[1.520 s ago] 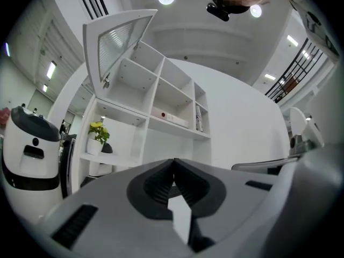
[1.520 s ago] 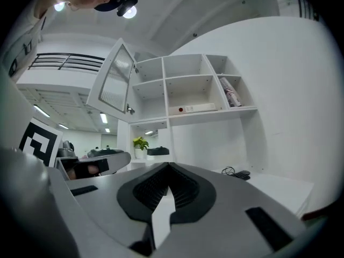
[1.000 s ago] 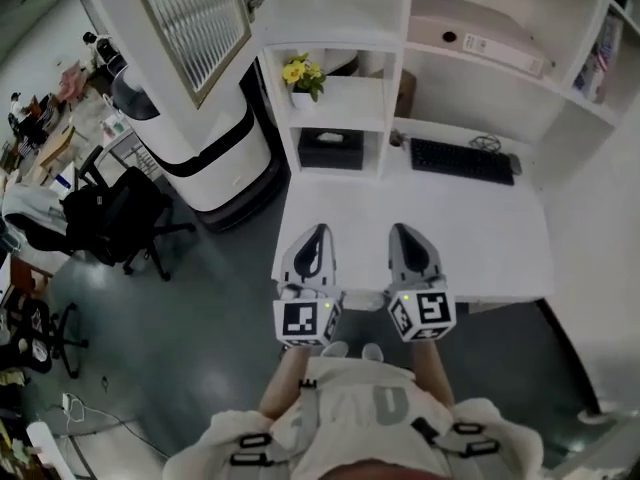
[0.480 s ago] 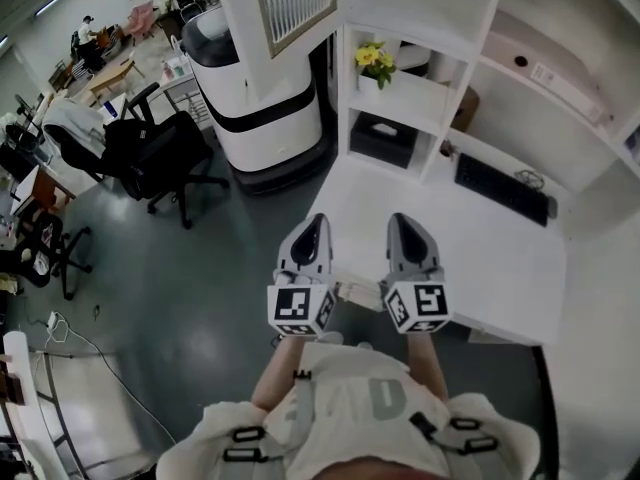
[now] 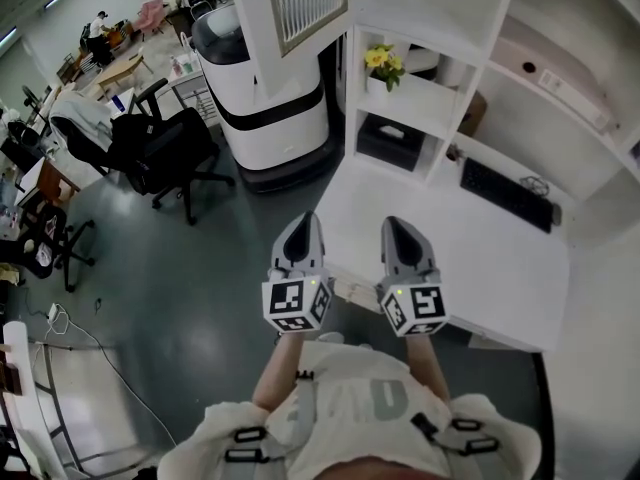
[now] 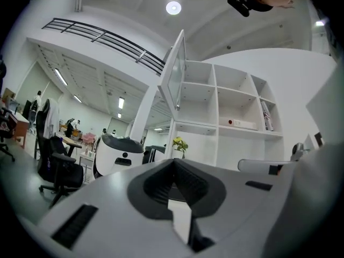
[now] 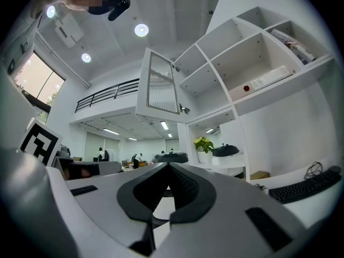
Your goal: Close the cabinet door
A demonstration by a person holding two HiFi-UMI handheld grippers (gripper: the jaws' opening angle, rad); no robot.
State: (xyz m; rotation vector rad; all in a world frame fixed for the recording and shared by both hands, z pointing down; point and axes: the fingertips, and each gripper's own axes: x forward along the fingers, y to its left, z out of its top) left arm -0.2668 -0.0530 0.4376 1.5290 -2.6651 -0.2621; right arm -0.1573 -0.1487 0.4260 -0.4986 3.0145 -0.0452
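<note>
So compared with a second back, the whole scene has swung round. The worktop [image 5: 470,248] was under both tongs then. Now the left tongs [image 5: 304,225] hang over the grey floor [image 5: 200,268] just off its edge, and only the right tongs [image 5: 398,226] are above it. Both pairs are pressed together with nothing in them, same as before.

The cabinet door [image 5: 300,3] is still swung wide open, up high and well apart from either pair. In the cubbies beside it there are yellow flowers [image 5: 383,61] in one and a black box [image 5: 390,140] in the one below. The keyboard [image 5: 508,194] lies at the back of the worktop.

Head view is the only one that gets the floor and the office chair [image 5: 160,148]. The right gripper view catches the door's ribbed glass face-on, with books [image 7: 293,43] in an upper cubby. The left gripper view sees the door nearly edge-on.
</note>
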